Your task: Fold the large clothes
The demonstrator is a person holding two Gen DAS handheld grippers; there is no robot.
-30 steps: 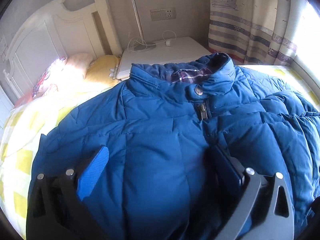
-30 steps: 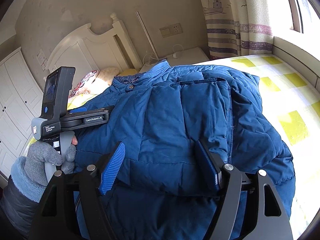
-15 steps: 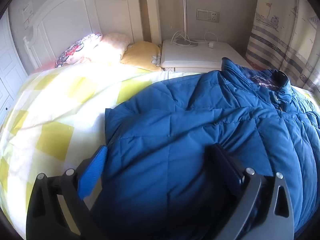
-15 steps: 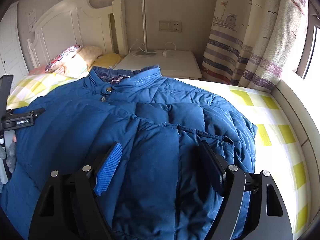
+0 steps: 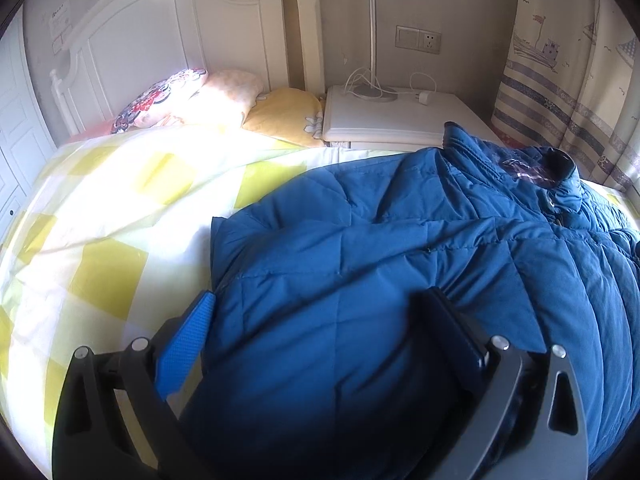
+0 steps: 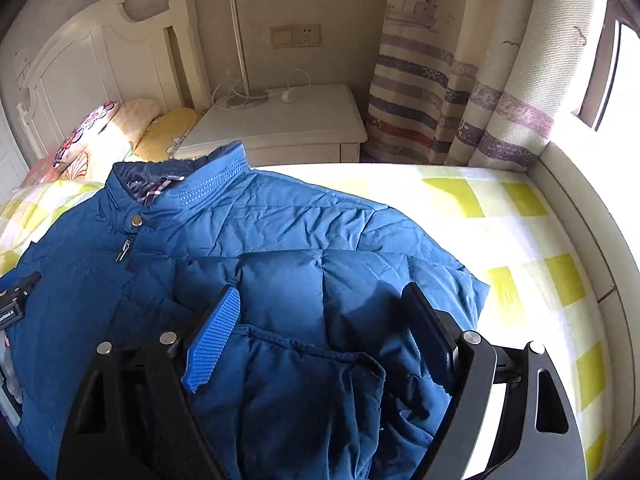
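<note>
Right tongs [image 6: 320,344] opening, fingers astride a folded sleeve without pinching it, left tongs [image 5: 316,340] spread over the hem, blue padded jacket [image 6: 280,240] flat on checked bed [image 6: 520,240], collar toward twelve o'clock, nightstand [image 6: 288,120] beyond.

A bed with a white and yellow checked cotton cover [image 5: 120,216] and a white wooden headboard [image 5: 160,40] carries a blue quilted padded jacket [image 6: 280,240], spread front up with its collar toward the headboard. Three soft patterned pillows [image 5: 224,96] lie by the headboard.
</note>
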